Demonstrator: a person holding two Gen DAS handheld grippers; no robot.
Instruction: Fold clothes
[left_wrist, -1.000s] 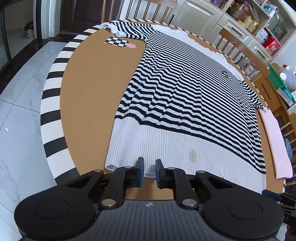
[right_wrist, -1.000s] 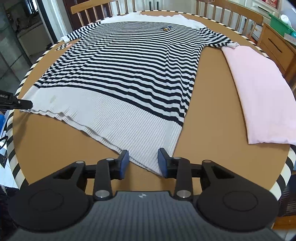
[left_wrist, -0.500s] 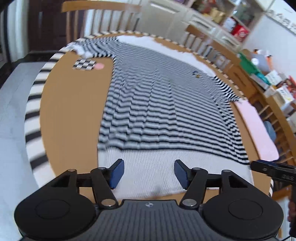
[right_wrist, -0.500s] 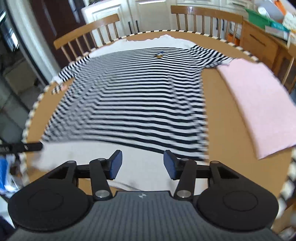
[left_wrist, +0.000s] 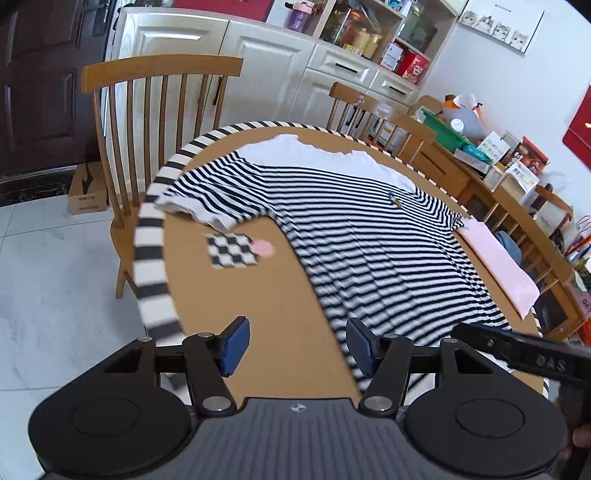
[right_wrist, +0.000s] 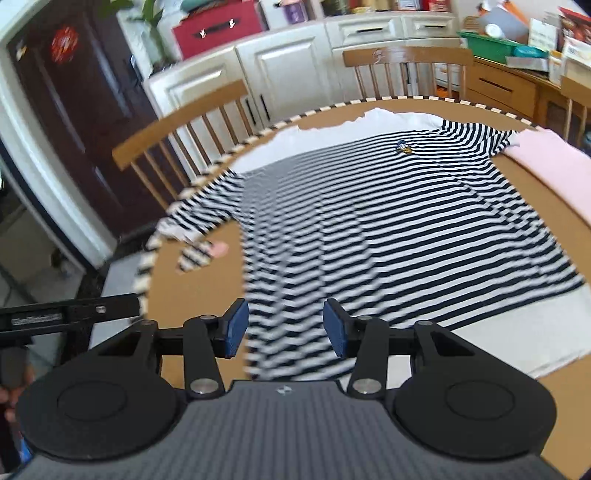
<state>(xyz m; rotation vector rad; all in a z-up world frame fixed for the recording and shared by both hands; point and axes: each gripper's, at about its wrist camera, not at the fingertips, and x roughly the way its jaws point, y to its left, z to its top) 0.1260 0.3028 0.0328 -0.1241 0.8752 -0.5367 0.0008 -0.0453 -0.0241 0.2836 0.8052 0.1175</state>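
A black-and-white striped T-shirt (left_wrist: 369, 236) lies spread flat on the round brown table (left_wrist: 284, 314), collar at the far side. It also shows in the right wrist view (right_wrist: 388, 221), with its white hem at the right. My left gripper (left_wrist: 297, 347) is open and empty, above the table beside the shirt's left edge. My right gripper (right_wrist: 284, 330) is open and empty, above the shirt's left side. Each gripper's finger shows at the edge of the other's view.
A folded pink cloth (left_wrist: 498, 266) lies at the table's right. A checkered marker with a pink dot (left_wrist: 232, 251) lies by the left sleeve. Wooden chairs (left_wrist: 155, 122) ring the table. Cabinets and a cluttered sideboard (left_wrist: 480, 155) stand behind.
Both grippers let go of the shirt's hem, opened, and rose and moved left across the table; the views now look toward the sleeve and collar.
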